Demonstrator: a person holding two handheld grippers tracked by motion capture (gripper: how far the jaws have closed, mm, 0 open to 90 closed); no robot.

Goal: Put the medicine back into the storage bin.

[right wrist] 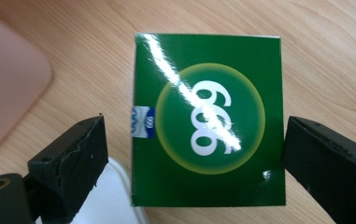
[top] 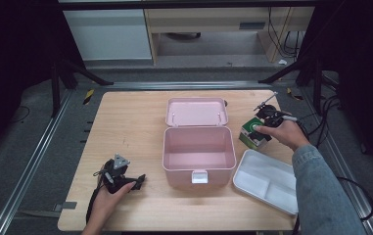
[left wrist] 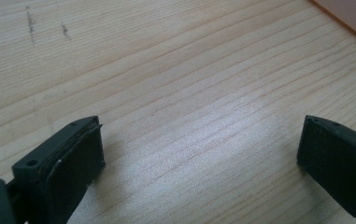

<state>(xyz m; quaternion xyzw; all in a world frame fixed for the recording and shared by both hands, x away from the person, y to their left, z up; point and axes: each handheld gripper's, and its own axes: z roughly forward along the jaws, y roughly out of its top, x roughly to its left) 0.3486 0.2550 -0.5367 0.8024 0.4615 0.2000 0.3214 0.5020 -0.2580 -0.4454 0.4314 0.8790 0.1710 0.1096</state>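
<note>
At the near edge of the wooden table, at about seven o'clock, a person's left hand rests the left gripper low over bare wood, its jaws spread wide with nothing between them; the left gripper view shows the pads apart over plain wood grain and a pink corner at upper right. At four o'clock, just beside the pink box's front right corner, lies one white tray with two compartments, both empty. A denim sleeve crosses above the tray's right end. In the centre stands one pink storage box, lid thrown back toward twelve o'clock and lying open behind it, its single cavity empty, a white latch at the front wall. At two o'clock, just right of the box and just beyond the tray, sits one green carton marked with three white numerals in a yellow ring. The right hand holds the right gripper over it; in the right gripper view the jaws straddle the carton, unclenched, the left pad clearly apart from the carton's side, the right one just beside it. Nothing stands between carton and box. Beyond the table, at twelve o'clock, are a grey floor and pale cabinets.
</note>
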